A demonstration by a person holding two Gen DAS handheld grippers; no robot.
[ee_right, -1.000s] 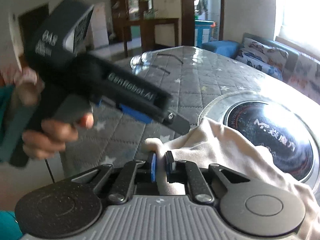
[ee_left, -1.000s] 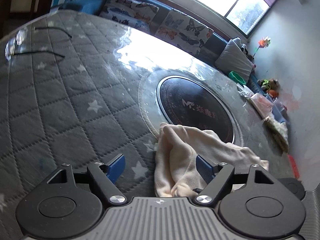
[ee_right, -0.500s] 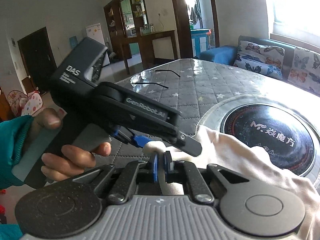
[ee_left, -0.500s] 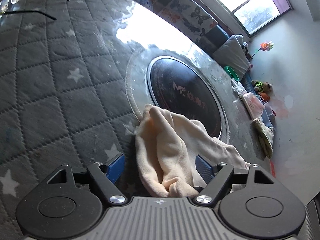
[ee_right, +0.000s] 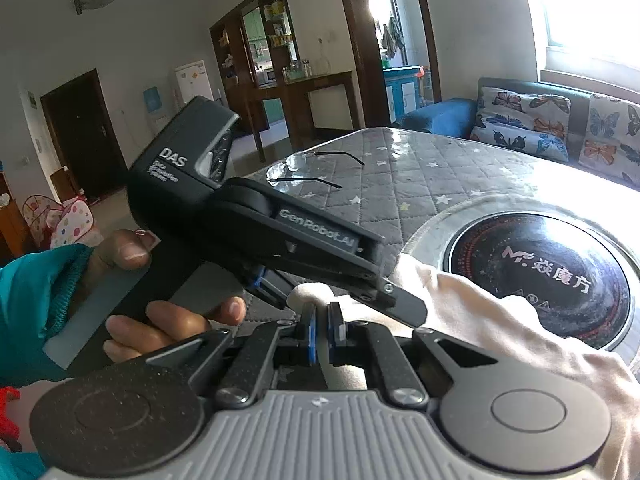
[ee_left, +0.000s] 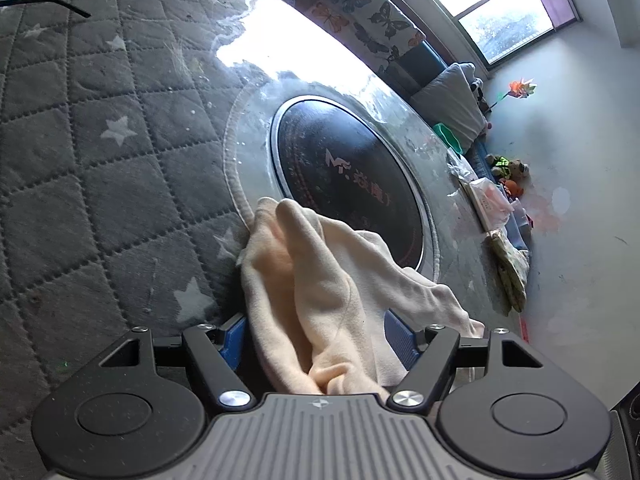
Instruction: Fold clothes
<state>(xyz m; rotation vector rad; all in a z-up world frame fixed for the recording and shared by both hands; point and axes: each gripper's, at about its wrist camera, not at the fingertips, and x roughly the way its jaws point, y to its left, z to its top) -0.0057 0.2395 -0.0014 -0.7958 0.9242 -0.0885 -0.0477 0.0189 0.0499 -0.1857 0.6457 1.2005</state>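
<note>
Cream garment [ee_left: 332,296], bunched at lower centre on the grey quilted star-print table cover [ee_left: 100,168] beside the round black cooktop [ee_left: 348,176]; left gripper [ee_left: 320,336] jaws spread around it, right gripper [ee_right: 325,330] pinching its edge.

Eyeglasses [ee_right: 312,172] lie on a grey star-quilted table cover [ee_left: 80,160], near a round black cooktop [ee_left: 344,172] and a butterfly-print sofa [ee_right: 560,124].
</note>
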